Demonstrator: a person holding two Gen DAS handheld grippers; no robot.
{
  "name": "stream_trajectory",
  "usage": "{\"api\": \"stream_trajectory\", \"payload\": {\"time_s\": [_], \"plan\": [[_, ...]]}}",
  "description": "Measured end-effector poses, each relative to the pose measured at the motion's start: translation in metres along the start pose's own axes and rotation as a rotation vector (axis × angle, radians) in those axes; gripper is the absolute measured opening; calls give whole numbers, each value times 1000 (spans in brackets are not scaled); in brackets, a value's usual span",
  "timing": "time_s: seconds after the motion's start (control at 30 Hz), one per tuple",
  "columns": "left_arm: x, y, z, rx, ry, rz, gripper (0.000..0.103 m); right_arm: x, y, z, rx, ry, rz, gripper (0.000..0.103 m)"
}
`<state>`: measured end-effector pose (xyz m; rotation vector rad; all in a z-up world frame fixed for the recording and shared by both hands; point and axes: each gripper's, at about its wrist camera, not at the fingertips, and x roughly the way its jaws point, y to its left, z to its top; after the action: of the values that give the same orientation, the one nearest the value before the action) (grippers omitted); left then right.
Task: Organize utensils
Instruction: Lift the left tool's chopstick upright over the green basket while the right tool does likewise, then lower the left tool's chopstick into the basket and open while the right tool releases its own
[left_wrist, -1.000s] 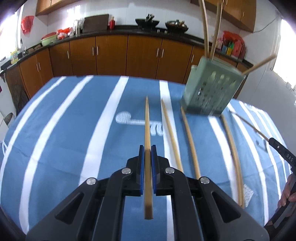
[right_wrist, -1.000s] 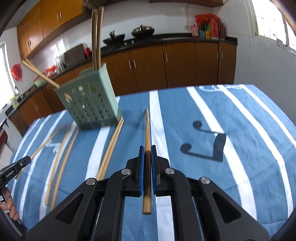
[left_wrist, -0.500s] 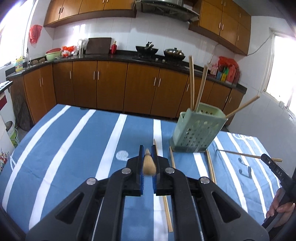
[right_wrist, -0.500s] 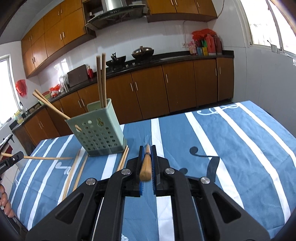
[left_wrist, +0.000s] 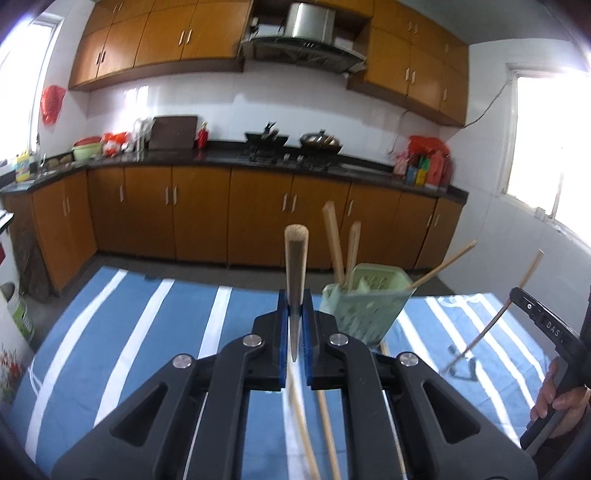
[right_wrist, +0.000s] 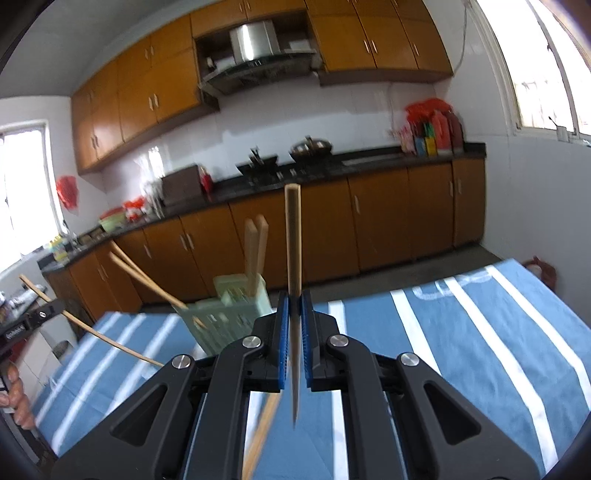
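Note:
My left gripper (left_wrist: 294, 317) is shut on a wooden chopstick (left_wrist: 295, 258) that stands up between the blue pads, high above the table. Right of it sits the green perforated utensil basket (left_wrist: 364, 306) holding several chopsticks (left_wrist: 334, 247). My right gripper (right_wrist: 294, 314) is shut on another chopstick (right_wrist: 293, 240), also raised and upright. The same basket (right_wrist: 229, 314) lies to its left with upright chopsticks (right_wrist: 255, 251) in it. In the left wrist view the right gripper's body (left_wrist: 546, 325) and its chopstick (left_wrist: 495, 321) show at the right.
Loose chopsticks (left_wrist: 327, 432) lie on the blue striped tablecloth (left_wrist: 147, 350) under the left gripper; one (right_wrist: 262, 432) lies under the right. A person's hand (left_wrist: 557, 402) grips the right tool. Brown kitchen cabinets (left_wrist: 203, 218) stand beyond the table's far edge.
Both grippers rose off the table with their chopsticks and tilted upward. The chopsticks, lying flat a second ago, now point up; the basket sits lower in both views.

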<state>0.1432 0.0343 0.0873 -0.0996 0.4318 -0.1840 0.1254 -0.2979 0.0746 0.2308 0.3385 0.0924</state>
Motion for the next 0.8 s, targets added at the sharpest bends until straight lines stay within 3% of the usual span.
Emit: {"api": "stream_trajectory", "payload": {"time_s": [0.33, 0.6, 0.8], "plan": [[-21, -33, 50, 13, -94, -122, 8, -21, 26, 57, 36, -209, 131, 7], [4, -55, 77, 19, -152, -111, 8, 7, 42, 77, 31, -330, 95, 7], [43, -58, 73, 20, -105, -109, 8, 44, 48, 72, 13, -325, 48, 7]]}}
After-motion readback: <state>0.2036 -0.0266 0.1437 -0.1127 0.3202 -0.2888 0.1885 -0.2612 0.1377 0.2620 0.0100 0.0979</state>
